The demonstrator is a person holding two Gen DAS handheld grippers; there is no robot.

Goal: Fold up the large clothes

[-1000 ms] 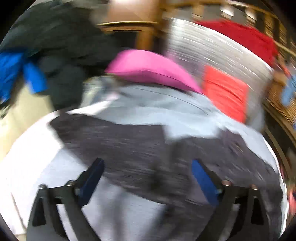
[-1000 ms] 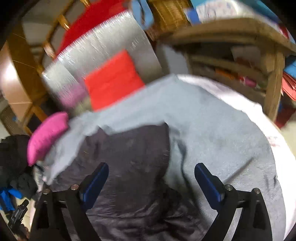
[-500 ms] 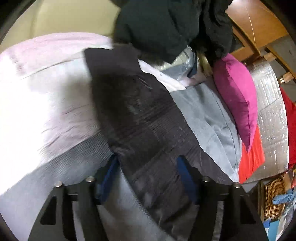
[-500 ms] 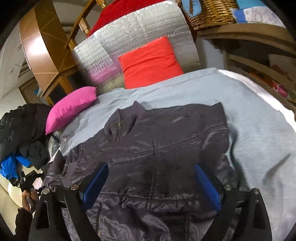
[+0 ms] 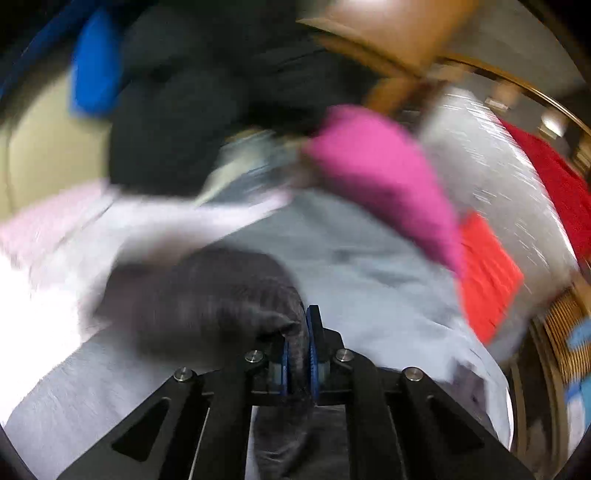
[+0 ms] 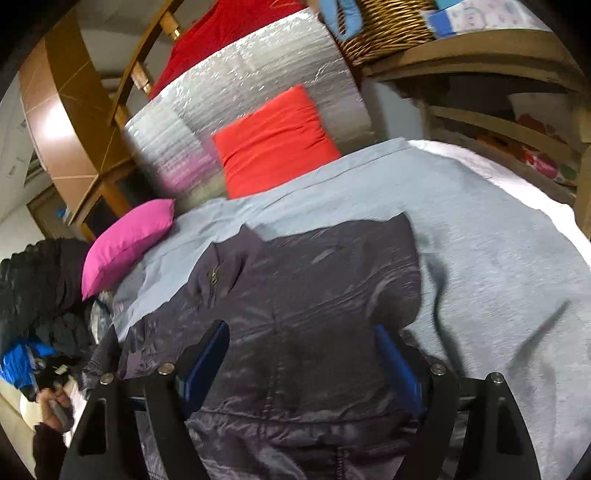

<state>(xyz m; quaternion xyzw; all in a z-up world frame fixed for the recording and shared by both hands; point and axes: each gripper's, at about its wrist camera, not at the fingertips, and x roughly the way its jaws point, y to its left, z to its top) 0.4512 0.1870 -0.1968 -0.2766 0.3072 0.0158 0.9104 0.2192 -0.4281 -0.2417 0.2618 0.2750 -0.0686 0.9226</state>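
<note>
A dark grey shiny jacket (image 6: 303, 302) lies spread on the grey bed cover (image 6: 498, 258), collar toward the pillows. My right gripper (image 6: 301, 354) is open and hovers low over the jacket's lower middle. In the blurred left wrist view, my left gripper (image 5: 300, 343) is shut on a fold of the jacket's sleeve (image 5: 207, 295), which bunches up to the left of the blue pads.
A pink pillow (image 6: 129, 240) and a red pillow (image 6: 277, 140) lie at the head of the bed against a silver foil panel (image 6: 240, 92). A pile of dark clothes (image 6: 33, 288) sits at the left. A wooden shelf with a wicker basket (image 6: 388, 26) stands at the right.
My left gripper has shut on the jacket's sleeve and swung up toward the pillows. My right gripper has moved a little closer over the jacket and stays open.
</note>
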